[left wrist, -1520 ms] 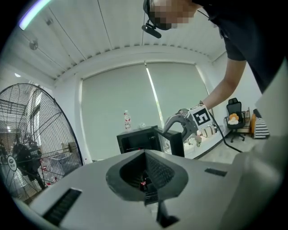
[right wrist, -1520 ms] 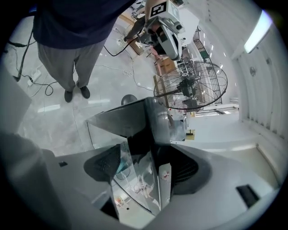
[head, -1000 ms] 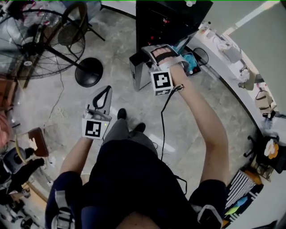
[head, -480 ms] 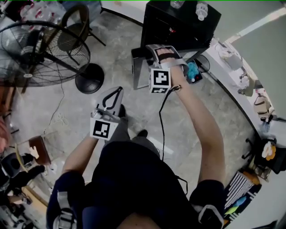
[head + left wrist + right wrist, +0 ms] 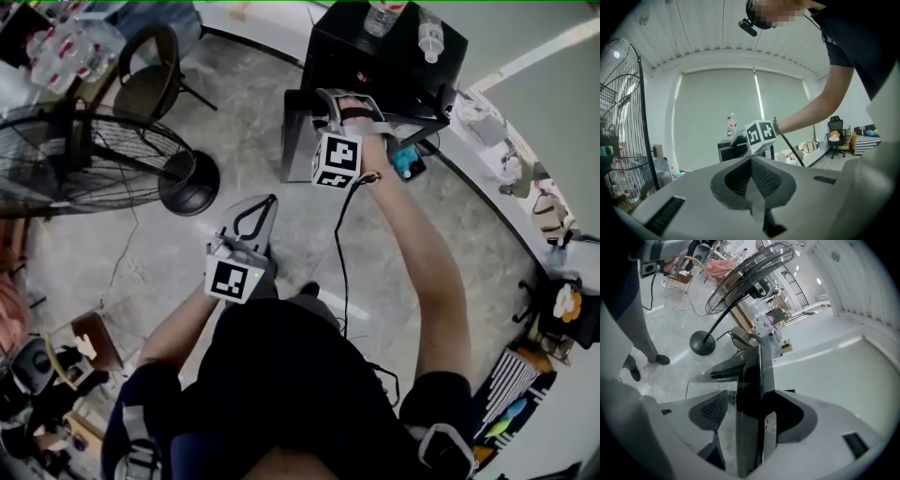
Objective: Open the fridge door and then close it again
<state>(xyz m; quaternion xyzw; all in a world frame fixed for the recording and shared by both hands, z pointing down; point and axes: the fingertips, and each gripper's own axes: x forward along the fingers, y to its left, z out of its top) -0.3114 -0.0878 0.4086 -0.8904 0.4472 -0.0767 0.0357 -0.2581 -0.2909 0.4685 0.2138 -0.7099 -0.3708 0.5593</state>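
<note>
There's the right gripper [image 5: 345,105] up at the black fridge [image 5: 384,56], which stands at the far edge of the floor [image 5: 234,112] with two bottles [image 5: 429,33] on top. The fridge door [image 5: 298,141] is swung out from the front, on the side of the fan [image 5: 94,169]. Look along the right gripper [image 5: 749,427] and the fridge door [image 5: 749,394] shows its dark edge right between the fingers [image 5: 712,411]. They're spread wide and have just been closing in a touch, yet the ribbed pad seems to sit just off the glossy face rather than pressing it. Now the left gripper [image 5: 268,201]: lower down, out over the grey floor just ahead of the person's legs. In its own view the left gripper [image 5: 751,158] has its fingers pressed together on nothing, aimed roughly level toward the fridge [image 5: 727,149]. The fan stands well off to the left.
</note>
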